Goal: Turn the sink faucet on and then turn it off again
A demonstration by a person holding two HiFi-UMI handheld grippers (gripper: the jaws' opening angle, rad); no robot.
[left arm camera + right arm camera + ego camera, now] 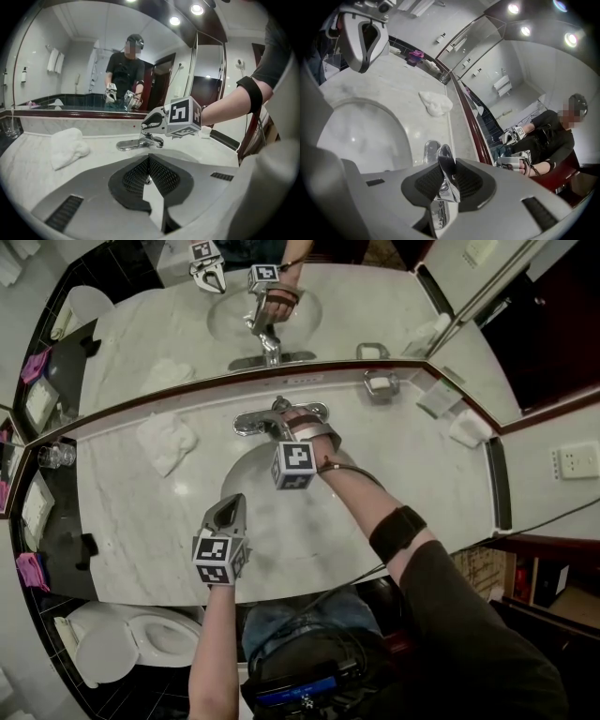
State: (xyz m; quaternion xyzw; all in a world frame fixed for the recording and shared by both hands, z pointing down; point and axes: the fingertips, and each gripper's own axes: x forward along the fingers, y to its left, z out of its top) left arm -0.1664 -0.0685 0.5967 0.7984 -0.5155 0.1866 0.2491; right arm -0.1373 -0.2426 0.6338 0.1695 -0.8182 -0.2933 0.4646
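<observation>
**A:** What lies before you?

**B:** A pale marble worktop (403,479), with a wide mirror (375,306) along its far edge. An oval basin (246,474) is sunk in the middle. A crumpled white towel (167,442) lies on the worktop left of the basin.

**A:** And the faucet?

**B:** The chrome faucet (140,141) stands at the basin's back rim, just below the mirror.

**A:** Your tools?

**B:** My right tool (284,420) is clamped on the faucet handle (445,164), and the lever stands upright between its jaws. My left tool (149,174) has its jaws pressed together with nothing in them. It hangs above the near side of the basin, apart from the faucet and pointing toward it.
</observation>
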